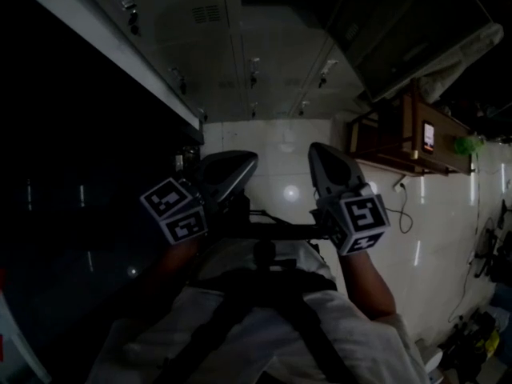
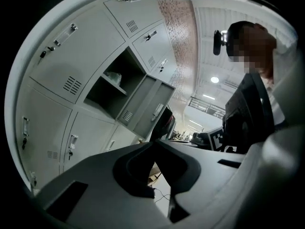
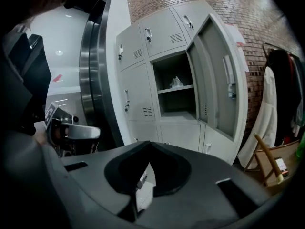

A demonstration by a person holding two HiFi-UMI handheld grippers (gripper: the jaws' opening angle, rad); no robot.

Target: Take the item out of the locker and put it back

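head view
- left gripper (image 1: 230, 170): dark grey two-jaw tool with a cube of black-and-white squares, left of the middle, pointing up the picture
- right gripper (image 1: 330, 166): same kind of tool with its own cube, near the left gripper
- tall grey metal lockers (image 1: 240, 46): across the top, doors shut, small handles on them
- pale shiny floor (image 1: 288, 194): under both tools
- brown wooden frame (image 1: 412, 138): off to the right, near the lockers

left gripper view
- jaws: tips pressed together, nothing between them
- open locker (image 2: 116, 87): one dark box in the grey wall of doors, up and left of the jaws
- grey metal door (image 2: 145, 106): swung out beside that box
- small pale crumpled item (image 2: 113, 76): lying on the shelf inside the open locker, well apart from the gripper
- person (image 2: 267, 94): at the right, dark straps over a light top

right gripper view
- jaws: tips pressed together, nothing held
- open locker: above the jaws, door swung out to the right
- item (image 3: 176, 82): on the shelf, upper part of the open locker, well apart from the gripper
- red brick wall (image 3: 238, 13): behind and right of the lockers
- long white coat (image 3: 264, 118): hanging at the right, beside the open door
- left gripper: low at the left edge
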